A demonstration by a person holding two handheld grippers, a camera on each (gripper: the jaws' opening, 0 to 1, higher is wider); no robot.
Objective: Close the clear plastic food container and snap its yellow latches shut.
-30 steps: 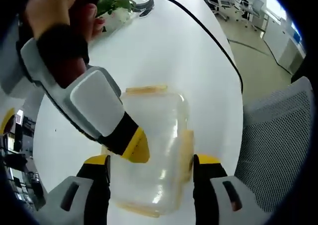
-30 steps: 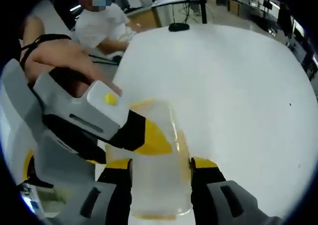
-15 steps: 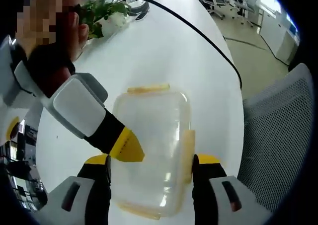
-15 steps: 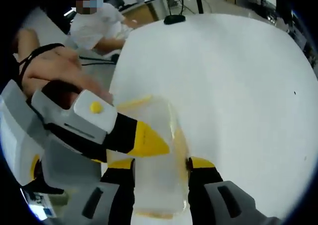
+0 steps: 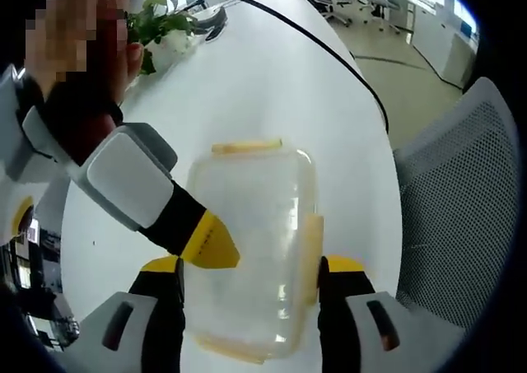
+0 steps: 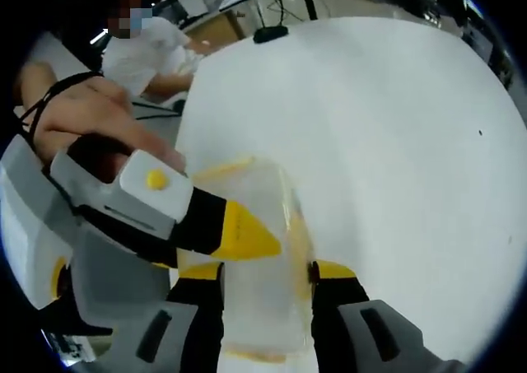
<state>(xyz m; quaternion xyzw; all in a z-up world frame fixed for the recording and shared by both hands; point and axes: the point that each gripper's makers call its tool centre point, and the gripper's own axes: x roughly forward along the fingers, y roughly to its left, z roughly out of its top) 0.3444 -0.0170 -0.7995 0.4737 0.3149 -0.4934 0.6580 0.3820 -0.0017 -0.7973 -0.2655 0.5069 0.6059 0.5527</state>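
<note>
Container (image 5: pixel 251 258) sits on the white surface (image 5: pixel 272 85), low in the middle of the left gripper view, its long axis running up the frame, away from that view's own jaws. The left gripper (image 5: pixel 251 278) has its jaws apart, one at each long side of the box, close to or touching the walls; I cannot tell whether they press. The lid looks down on the box. One yellow latch (image 5: pixel 311 245) runs along the right long side just above the right jaw, and another latch (image 5: pixel 245 147) lies across the far short end. The right gripper (image 5: pixel 210 245) enters from the upper left, its yellow tip at the left long edge; whether its jaws are apart or together cannot be told. In the right gripper view the container (image 6: pixel 255 266) lies between that view's jaws, at lower centre, with the left gripper (image 6: pixel 235 233) crossing from the left. By my judgement the side latch is nearest the left gripper's right jaw, so that side is likely next.
</note>
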